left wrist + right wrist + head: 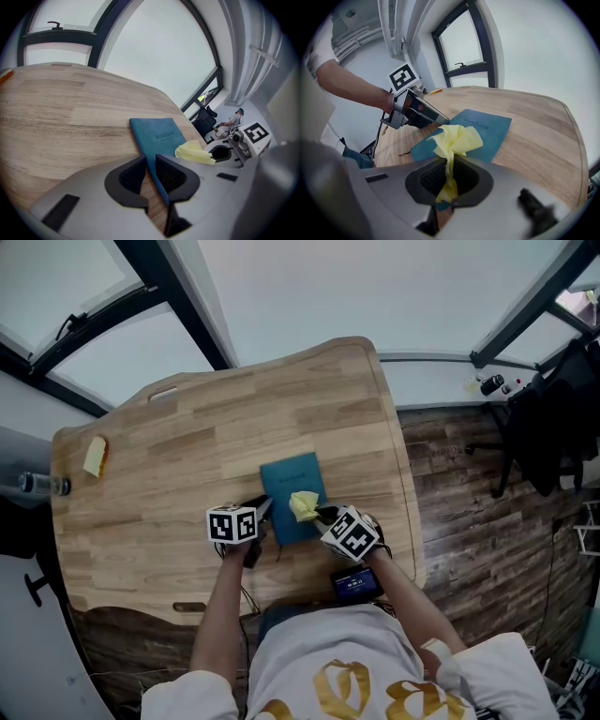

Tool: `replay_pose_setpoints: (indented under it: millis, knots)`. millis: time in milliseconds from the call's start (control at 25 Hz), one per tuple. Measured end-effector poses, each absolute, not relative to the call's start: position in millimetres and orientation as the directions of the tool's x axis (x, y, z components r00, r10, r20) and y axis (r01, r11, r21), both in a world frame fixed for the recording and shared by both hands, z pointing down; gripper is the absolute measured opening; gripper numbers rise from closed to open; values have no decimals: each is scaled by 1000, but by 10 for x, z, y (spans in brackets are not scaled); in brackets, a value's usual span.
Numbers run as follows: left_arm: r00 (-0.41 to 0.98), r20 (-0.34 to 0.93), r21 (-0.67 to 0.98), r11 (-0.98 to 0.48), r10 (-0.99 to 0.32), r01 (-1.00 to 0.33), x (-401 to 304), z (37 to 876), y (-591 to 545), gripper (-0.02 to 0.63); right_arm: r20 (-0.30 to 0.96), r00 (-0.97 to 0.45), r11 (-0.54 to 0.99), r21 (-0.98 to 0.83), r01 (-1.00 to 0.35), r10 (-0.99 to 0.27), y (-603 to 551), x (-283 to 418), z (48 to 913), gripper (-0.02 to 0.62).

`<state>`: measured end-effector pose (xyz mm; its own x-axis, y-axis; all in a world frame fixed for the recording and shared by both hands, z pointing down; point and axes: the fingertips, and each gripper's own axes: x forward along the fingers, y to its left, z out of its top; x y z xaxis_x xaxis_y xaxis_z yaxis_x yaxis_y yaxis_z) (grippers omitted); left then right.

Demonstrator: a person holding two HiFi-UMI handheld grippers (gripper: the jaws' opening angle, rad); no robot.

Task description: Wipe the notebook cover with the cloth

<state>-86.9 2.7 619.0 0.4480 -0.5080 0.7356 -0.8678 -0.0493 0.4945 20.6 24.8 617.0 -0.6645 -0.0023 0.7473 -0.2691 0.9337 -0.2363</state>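
Notebook flat mid-tabletop, centre of frame. Right gripper clamped on cloth, wad over lower right of cover. Left gripper jaws slightly apart, astride notebook's lower left edge, apparently not pinching. Likely risks: notebook sliding or rotating under the wipe for lack of a firm hold-down; cloth pulling out of a thin pinch; grippers near each other, possible clash mid-stroke.
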Motion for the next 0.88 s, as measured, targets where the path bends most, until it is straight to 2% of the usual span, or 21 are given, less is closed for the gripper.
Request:
replay_pose_setpoints:
  millis: [480,880]
  knots:
    - [448,735,494,-51,-508,-868,-871,6185,26,75,747,-659,935,-170,-311,-83,-26,113,6124,37]
    - [448,736,493,-51,-508,-868,-874,6187,24,75,734,-655,902,-143,-407,-179,-389,33,6130,37]
